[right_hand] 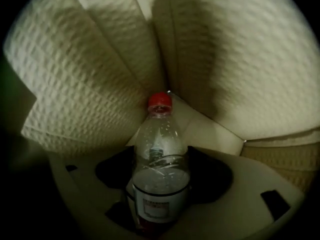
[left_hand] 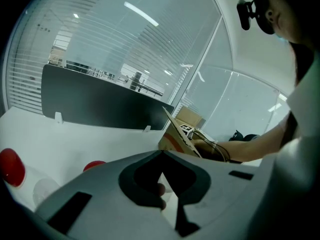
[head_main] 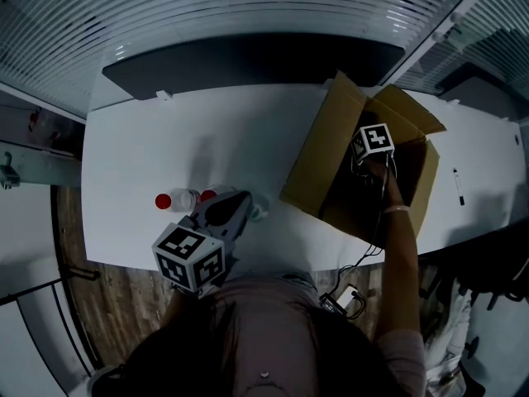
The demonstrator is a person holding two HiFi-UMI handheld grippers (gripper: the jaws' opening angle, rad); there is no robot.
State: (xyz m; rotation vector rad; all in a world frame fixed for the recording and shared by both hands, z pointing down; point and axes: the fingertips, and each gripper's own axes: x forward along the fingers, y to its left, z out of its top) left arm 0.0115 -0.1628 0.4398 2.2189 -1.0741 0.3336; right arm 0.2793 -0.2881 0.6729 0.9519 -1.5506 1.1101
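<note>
At the head view's right, inside the cardboard box (head_main: pixel 326 147), the right gripper (right_hand: pixel 160 186) clamps a red-capped bottle (right_hand: pixel 160 149). Letting go calls for its base resting first. The left gripper (left_hand: pixel 162 156) is closed on nothing.

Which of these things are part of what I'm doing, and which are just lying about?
In use: bottle in right claw; box; table bottles by left claw.
Lying about: pen; dark panel.

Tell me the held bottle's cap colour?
Red cap on the bottle; best in right gripper view.
</note>
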